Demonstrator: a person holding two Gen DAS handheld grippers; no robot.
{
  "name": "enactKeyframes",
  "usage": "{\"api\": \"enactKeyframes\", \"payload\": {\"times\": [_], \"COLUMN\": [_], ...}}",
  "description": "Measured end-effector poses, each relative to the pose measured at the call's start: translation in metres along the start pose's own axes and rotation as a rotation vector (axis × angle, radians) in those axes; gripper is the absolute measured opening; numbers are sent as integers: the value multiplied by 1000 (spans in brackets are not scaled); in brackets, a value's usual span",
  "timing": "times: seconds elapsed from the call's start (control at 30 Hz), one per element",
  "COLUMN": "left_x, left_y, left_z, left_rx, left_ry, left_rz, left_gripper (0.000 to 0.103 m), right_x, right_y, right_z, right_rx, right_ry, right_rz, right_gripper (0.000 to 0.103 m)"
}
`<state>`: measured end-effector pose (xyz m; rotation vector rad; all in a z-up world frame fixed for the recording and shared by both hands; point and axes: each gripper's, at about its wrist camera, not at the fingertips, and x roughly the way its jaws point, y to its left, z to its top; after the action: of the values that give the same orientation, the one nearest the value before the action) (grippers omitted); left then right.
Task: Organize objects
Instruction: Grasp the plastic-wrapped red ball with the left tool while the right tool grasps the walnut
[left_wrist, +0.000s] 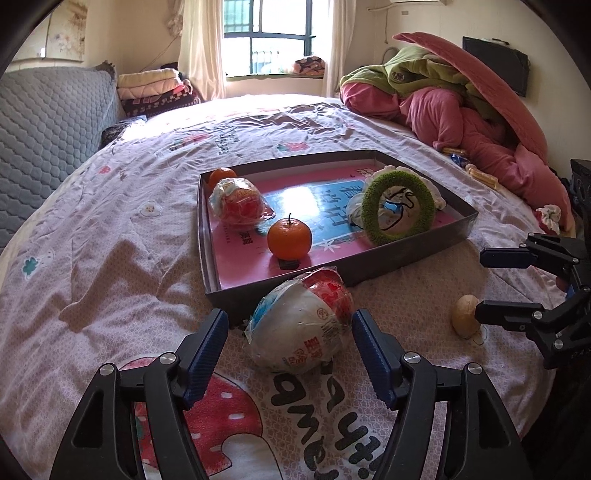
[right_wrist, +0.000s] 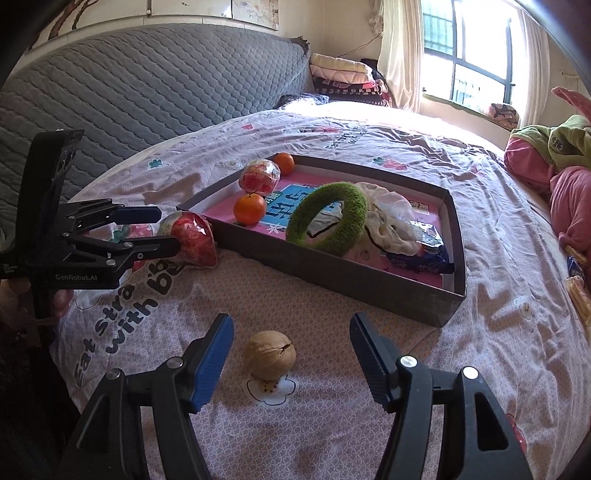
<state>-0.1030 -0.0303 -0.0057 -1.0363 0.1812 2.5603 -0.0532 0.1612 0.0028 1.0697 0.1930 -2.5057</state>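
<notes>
Presently the shallow dark cardboard tray (left_wrist: 424, 254) holds most items, while the plastic-wrapped red-and-white snack cup (left_wrist: 301, 321) and pale brown walnut (right_wrist: 270, 355) lie outside on the bedsheet (left_wrist: 110, 280), each between an open gripper's unclosed fingers: left gripper (left_wrist: 290, 354), right gripper (right_wrist: 291, 360).

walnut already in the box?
No. The walnut lies on the bedsheet outside the box, between the open jaws of the right hand-held gripper.

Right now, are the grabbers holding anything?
No. The left gripper is open around the wrapped ball; the right gripper is open around the walnut.
</notes>
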Motion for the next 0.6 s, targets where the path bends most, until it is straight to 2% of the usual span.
{"api": "enactKeyframes", "payload": {"times": [0.1, 0.2, 0.27, 0.43, 0.6], "left_x": [7, 20, 28, 36, 37], "left_y": [-3, -7, -8, -4, -3], "left_z": [2, 1, -1, 0, 1], "left_rx": [-7, 11, 20, -23, -40], "left_ry": [12, 42, 56, 74, 81], "left_rz": [-11, 44, 43, 17, 14], "left_gripper": [73, 73, 72, 62, 59], "right_x": [4, 12, 17, 21, 27], "right_y": [2, 4, 7, 13, 19], "right_z": [-1, -4, -6, -9, -10], "right_rx": [-10, -27, -40, -76, -89], "right_ry": [14, 39, 57, 60, 74], "right_rz": [7, 16, 3, -12, -15], "right_gripper": [65, 65, 65, 65, 51]}}
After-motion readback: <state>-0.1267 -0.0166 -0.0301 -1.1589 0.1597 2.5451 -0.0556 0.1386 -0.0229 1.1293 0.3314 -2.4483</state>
